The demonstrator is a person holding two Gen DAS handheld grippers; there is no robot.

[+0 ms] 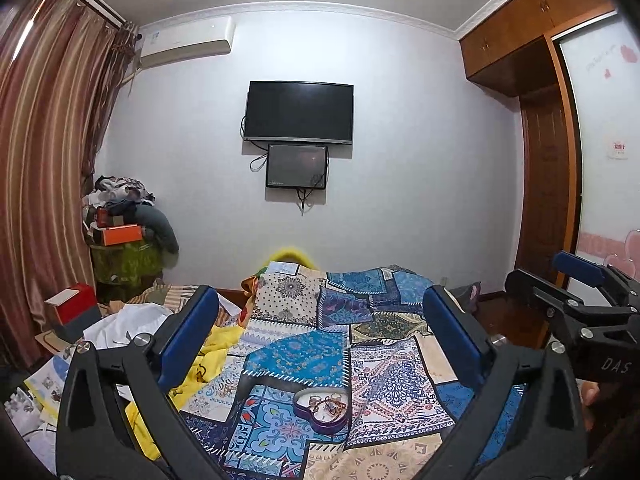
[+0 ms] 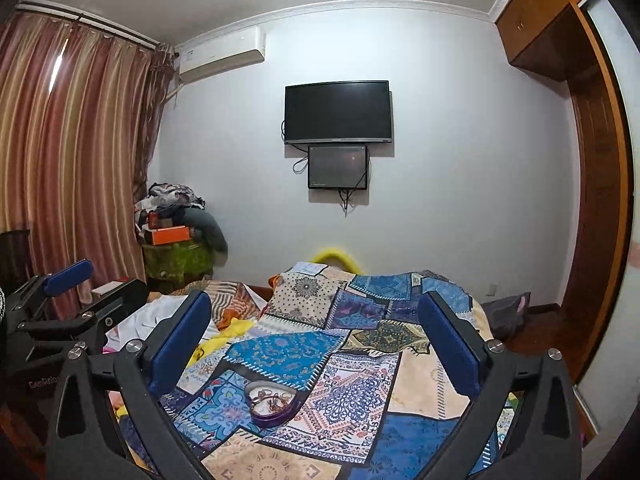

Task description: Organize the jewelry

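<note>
Both sets of tongs hang wide apart over the bed, nothing between the blue pads of the left tongs (image 1: pixel 320 336) and nothing between those of the right tongs (image 2: pixel 316 340). The purple heart-shaped tin (image 1: pixel 321 408) sits low on the patchwork quilt (image 1: pixel 384 368), lid off and nowhere in sight, just ahead of both tools and touched by neither. Inside it lies the jewelry (image 1: pixel 326 402): a tangle of rings and thin chain, gold and reddish, too small to count piece by piece. From where things lie, I judge the gathering done, with everything in the tin and no loose piece showing on the quilt; untangling or sorting may remain, and perhaps closing up. The tin looks rigid and glossy, thin-walled with a pale floor. The quilt is soft printed cloth, rumpled into ridges, so the tin rests slightly tilted. The tongs are matte black plastic with bright screws and padded blue faces.
</note>
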